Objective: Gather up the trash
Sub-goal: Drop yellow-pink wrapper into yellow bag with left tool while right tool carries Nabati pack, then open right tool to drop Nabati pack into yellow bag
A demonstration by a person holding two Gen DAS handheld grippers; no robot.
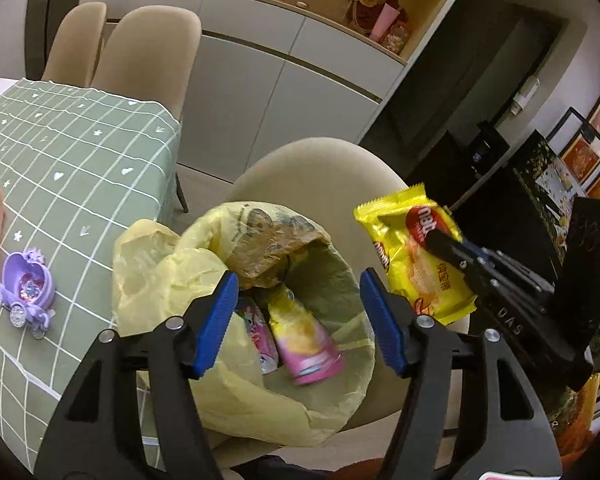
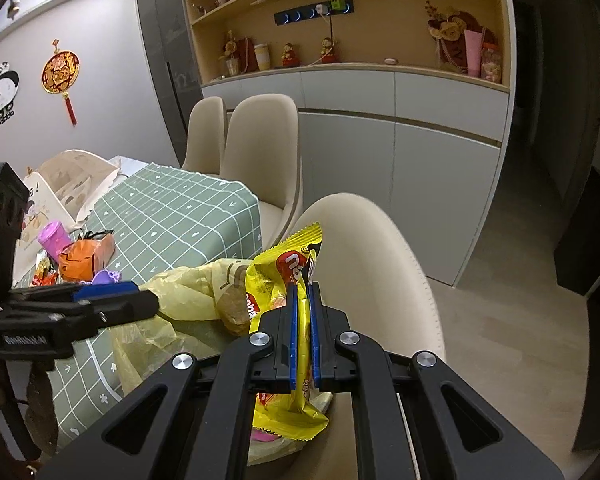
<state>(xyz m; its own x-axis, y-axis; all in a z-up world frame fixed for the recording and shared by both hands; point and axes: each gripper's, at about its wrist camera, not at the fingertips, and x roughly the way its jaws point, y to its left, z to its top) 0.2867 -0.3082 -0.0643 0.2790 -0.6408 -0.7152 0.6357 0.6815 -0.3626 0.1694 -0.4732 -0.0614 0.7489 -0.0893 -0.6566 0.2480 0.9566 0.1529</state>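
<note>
While right tongs pinch wrapper, left tongs gape

glossy yellow foil wrapper; thin, crinkled, translucent yellow plastic bag; shiny pink plastic tube; matt green checked cloth on the table; smooth beige chair shell; ribbed blue gripper pads with bright metal rivets.
</note>
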